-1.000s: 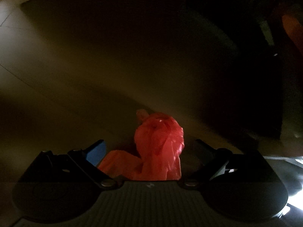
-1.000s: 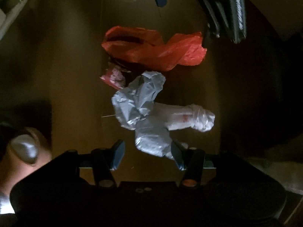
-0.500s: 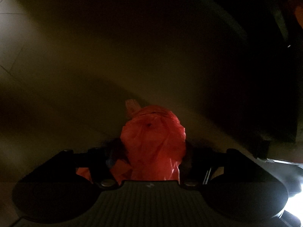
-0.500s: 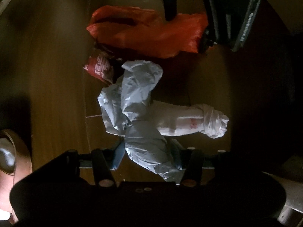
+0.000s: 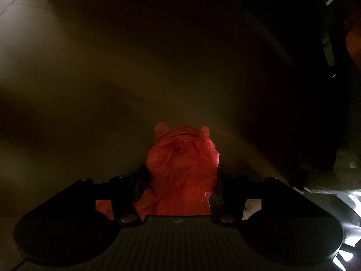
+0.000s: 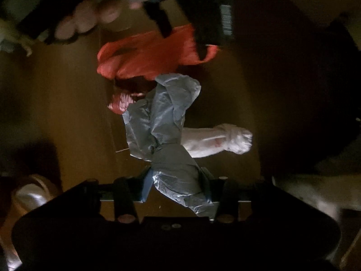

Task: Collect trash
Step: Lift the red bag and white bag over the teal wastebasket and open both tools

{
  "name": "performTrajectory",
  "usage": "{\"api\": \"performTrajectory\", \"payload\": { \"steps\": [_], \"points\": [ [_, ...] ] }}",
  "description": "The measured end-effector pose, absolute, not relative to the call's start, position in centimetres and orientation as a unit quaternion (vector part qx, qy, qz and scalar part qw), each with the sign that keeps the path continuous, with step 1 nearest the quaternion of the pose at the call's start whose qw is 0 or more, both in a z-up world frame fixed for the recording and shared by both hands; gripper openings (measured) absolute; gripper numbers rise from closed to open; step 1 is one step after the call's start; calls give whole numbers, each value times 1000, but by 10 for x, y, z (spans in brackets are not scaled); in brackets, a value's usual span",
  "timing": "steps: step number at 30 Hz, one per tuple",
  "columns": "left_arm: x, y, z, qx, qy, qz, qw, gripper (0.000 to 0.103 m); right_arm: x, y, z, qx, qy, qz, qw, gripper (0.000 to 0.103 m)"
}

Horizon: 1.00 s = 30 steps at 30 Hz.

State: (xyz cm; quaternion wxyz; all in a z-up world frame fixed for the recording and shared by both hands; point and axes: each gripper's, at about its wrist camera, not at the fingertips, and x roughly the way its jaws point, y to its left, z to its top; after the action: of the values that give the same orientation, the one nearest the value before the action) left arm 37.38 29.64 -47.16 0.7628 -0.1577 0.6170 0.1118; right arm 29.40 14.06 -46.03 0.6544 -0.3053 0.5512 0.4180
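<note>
A dim wooden floor is being cleared. The red bag is being pinched by the left gripper, whose jaws have just been closing; the grey bag is being squeezed likewise by the right gripper. Thin plastic could slip or tear if it is being lifted by a loose fold.

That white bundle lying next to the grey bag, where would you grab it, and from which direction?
Probably around the long middle of the white bundle, coming straight down from above. It lies flat on the wooden floor as a stretched, roll-like shape with a knotted lump at one end, so fingers set across its narrow width should close on it. The end nearest the grey bag is tucked under that bag.
</note>
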Motion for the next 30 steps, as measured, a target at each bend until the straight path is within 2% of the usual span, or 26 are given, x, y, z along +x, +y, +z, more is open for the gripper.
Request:
{"api": "performTrajectory", "payload": {
  "steps": [10,16,25,30],
  "points": [
    [316,290,-350,-172,568,120,796,56,271,89,-346,-256,527,402,704,43],
    [284,273,-253,-171,521,111,829,56,262,59,-257,-214,490,382,753,43],
    [248,217,-99,-144,450,61,879,56,236,4,-120,-152,430,351,818,43],
    [225,176,-45,-121,411,26,903,56,223,-34,-63,-124,403,330,844,43]
  ]
}}
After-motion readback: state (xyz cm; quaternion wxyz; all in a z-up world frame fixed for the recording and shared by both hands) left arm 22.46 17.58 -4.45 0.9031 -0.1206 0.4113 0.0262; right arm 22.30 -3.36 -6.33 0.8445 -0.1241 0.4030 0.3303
